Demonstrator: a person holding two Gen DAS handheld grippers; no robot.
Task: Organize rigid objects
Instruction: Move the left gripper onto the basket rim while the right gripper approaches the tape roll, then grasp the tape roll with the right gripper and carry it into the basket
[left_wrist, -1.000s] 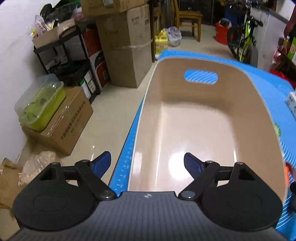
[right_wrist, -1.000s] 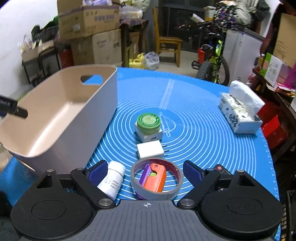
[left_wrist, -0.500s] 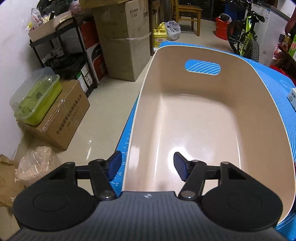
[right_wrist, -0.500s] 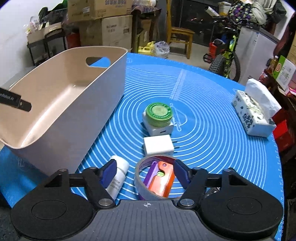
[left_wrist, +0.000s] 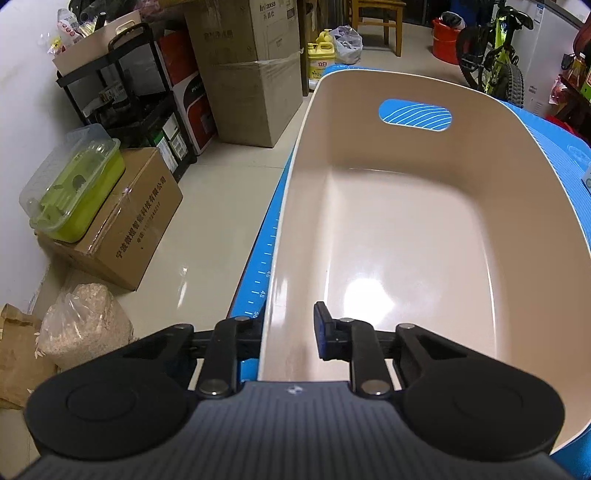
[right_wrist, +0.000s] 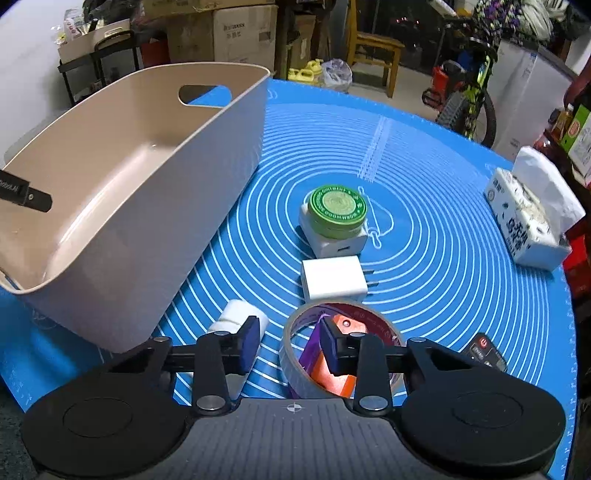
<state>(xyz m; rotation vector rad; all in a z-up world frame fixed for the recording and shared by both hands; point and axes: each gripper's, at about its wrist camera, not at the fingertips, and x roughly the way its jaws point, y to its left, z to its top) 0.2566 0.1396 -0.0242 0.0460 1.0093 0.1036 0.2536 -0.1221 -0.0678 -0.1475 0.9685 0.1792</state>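
A cluttered storeroom ringed a blue mat (right_wrist: 424, 177). The right gripper (right_wrist: 288, 341) stood narrowed astride the near wall of the tape roll (right_wrist: 295, 354) at lower centre, one pad inside; grip uncertain. The left gripper (left_wrist: 284, 338) likewise straddled the bin (left_wrist: 406, 229) wall at lower centre. Counted: one roll, one bottle (right_wrist: 232, 317), two chargers (right_wrist: 332, 278), one tin (right_wrist: 337, 210).

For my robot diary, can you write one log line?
left gripper: straddling bin wall | right gripper: straddling tape rim | bin: empty

Left gripper (left_wrist: 286, 334) and right gripper (right_wrist: 290, 341), both part-closed, level.
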